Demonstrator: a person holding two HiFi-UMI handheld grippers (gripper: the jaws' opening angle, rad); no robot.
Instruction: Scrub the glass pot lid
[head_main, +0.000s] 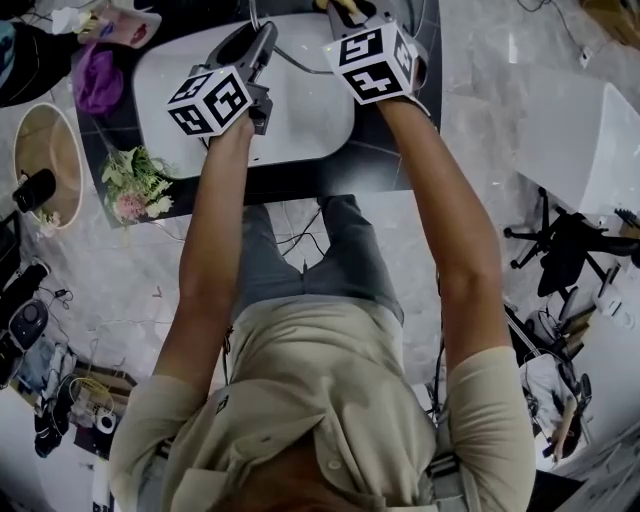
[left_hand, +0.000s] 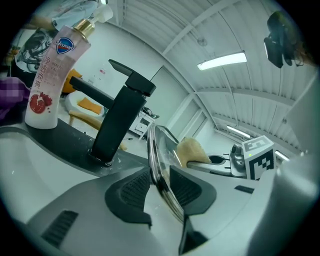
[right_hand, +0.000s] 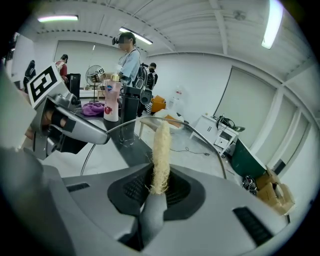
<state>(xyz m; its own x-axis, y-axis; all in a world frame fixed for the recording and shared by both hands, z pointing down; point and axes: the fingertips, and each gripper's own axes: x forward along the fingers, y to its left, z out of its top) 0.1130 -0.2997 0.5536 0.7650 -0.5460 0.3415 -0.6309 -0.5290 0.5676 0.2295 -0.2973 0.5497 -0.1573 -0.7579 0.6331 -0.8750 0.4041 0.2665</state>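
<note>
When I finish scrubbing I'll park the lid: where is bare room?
Free: the basin's floor, and the narrow counter strip in front of it. Crowded: the counter left of the basin, with cloth, bottle and flowers.

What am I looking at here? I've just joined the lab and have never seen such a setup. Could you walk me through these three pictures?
There is no robot. A person holds a two-jaw gripper in each hand, and the marker cubes are part of those grippers. The head view looks down from the person's head onto a white sink. The other two pictures come from cameras riding on the grippers. The left gripper clamps the rim of a glass pot lid, held on edge. The right gripper pinches a fibrous scrub pad close by the lid; I cannot tell whether it touches. Behind the sink stand a black faucet and a pink soap bottle.
</note>
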